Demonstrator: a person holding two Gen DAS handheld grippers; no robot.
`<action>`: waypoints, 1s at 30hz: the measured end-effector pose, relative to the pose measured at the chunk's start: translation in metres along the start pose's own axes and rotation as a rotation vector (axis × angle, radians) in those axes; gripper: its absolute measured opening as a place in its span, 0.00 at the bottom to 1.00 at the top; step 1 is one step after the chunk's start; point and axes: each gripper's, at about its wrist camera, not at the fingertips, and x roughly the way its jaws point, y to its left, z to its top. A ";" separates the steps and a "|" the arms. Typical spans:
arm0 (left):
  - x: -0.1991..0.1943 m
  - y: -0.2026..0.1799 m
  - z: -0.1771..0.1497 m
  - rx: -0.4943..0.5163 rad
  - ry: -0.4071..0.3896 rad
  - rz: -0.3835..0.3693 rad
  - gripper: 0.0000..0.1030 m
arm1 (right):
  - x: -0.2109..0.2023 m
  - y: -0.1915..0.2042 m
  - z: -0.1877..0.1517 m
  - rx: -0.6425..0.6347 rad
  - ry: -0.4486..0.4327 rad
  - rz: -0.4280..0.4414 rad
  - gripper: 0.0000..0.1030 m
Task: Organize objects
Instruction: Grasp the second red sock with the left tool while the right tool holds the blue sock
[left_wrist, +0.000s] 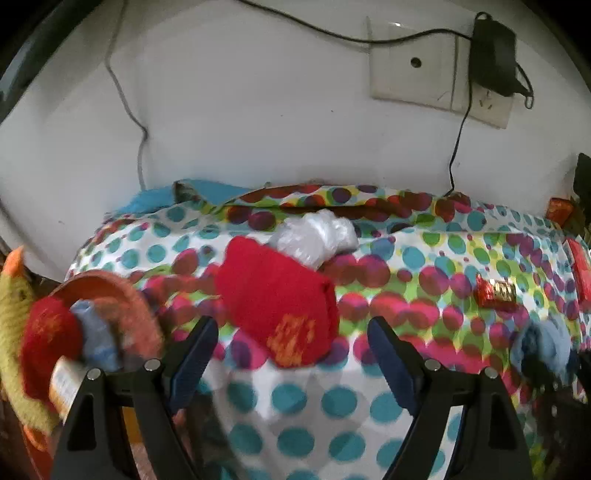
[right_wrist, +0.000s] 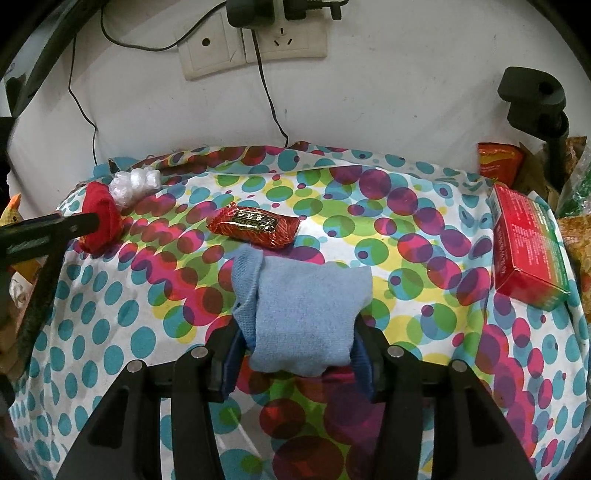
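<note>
Blue cloth (right_wrist: 306, 314) hiding right gripper (right_wrist: 295, 354) fingertips, basket (left_wrist: 110, 295) blurred

Left gripper (left_wrist: 291, 350): jaws spread wide, blue-padded fingers (left_wrist: 195, 354) level and pointing toward the far edge of the table, nothing clamped between them. Right gripper (right_wrist: 295, 354): jaws drawn in against a folded blue cloth (right_wrist: 306, 314), pads pressing both its sides, near the front edge of the table.
</note>
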 end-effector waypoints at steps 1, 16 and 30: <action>0.005 0.000 0.002 0.000 0.000 0.016 0.83 | 0.000 0.000 0.000 0.002 0.000 0.002 0.48; 0.037 -0.003 0.000 -0.007 -0.022 0.070 0.70 | 0.001 -0.001 -0.001 0.012 -0.002 0.010 0.49; 0.004 -0.010 -0.030 0.089 -0.092 -0.005 0.48 | 0.002 0.000 -0.002 0.008 0.000 -0.002 0.50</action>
